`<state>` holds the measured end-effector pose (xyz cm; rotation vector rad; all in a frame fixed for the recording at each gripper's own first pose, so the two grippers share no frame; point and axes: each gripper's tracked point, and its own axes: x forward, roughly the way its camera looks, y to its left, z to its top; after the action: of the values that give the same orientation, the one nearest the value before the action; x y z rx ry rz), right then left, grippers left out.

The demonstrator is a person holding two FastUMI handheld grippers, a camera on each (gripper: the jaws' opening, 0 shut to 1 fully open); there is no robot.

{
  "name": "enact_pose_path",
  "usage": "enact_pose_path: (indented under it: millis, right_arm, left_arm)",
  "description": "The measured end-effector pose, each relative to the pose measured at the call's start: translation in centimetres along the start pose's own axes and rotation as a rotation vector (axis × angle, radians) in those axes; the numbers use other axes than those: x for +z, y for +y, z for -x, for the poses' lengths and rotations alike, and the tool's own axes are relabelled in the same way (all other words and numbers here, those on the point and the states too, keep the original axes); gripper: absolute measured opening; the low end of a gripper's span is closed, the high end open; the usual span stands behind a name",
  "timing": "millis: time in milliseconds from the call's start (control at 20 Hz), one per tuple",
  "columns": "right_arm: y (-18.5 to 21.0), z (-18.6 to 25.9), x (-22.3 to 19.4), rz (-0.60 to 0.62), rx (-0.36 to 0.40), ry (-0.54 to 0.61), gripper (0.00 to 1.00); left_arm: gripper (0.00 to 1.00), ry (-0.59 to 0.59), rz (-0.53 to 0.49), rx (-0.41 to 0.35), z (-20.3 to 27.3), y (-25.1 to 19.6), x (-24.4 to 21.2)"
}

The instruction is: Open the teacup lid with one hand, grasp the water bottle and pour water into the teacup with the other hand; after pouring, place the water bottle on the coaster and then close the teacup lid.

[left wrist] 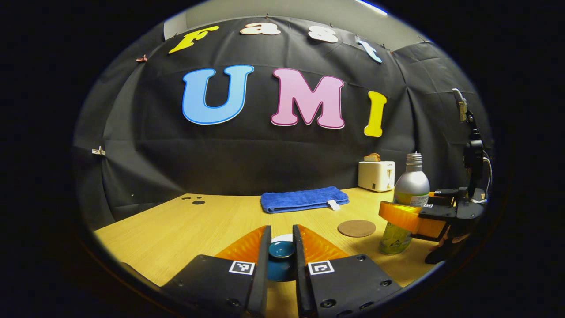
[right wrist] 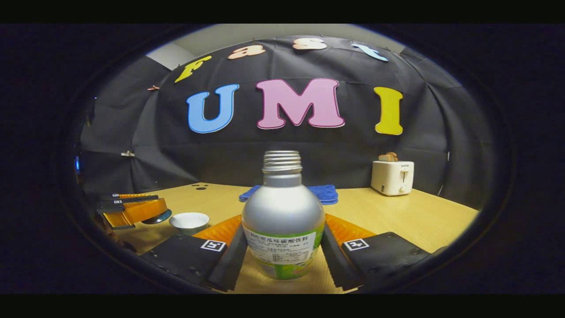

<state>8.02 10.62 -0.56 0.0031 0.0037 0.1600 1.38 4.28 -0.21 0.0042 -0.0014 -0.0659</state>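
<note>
My left gripper (left wrist: 281, 233) is shut on the teal teacup lid (left wrist: 281, 250), pinching its knob. The white teacup (left wrist: 282, 238) sits just beyond the fingertips. In the right gripper view, the left gripper (right wrist: 148, 208) holds the lid (right wrist: 158, 217) beside the uncovered teacup (right wrist: 190, 221). My right gripper (right wrist: 282, 232) is shut on the silver water bottle (right wrist: 282, 207), with a finger pressed on each side of its body. The bottle (left wrist: 410, 183) has no cap and its base rests on the table, with the right gripper (left wrist: 404, 217) around it. A round brown coaster (left wrist: 356, 228) lies left of the bottle.
A folded blue towel (left wrist: 303, 198) lies at the back of the wooden table (left wrist: 176, 229). A white toaster (left wrist: 376, 175) holding bread stands at the back right. A hand shows behind the right gripper's body.
</note>
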Motion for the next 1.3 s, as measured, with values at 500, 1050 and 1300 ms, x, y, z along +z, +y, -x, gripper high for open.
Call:
enact_pose_path:
  millis: [500, 1050, 1300]
  right_arm:
    - [-0.8, -1.5, 0.3, 0.221, 0.054, 0.044, 0.76]
    - [0.6, -5.8, 1.4, 0.88, 0.11, 0.074, 0.76]
    - [3.5, -7.1, 0.7, 1.106, 0.165, 0.009, 0.76]
  left_arm:
    - [0.3, 0.006, 0.002, 0.1, -1.2, 8.4, -0.3]
    - [0.3, 0.008, 0.001, 0.159, -1.1, 11.3, -0.5]
    - [0.3, 0.01, 0.002, 0.232, -0.8, 14.1, -0.5]
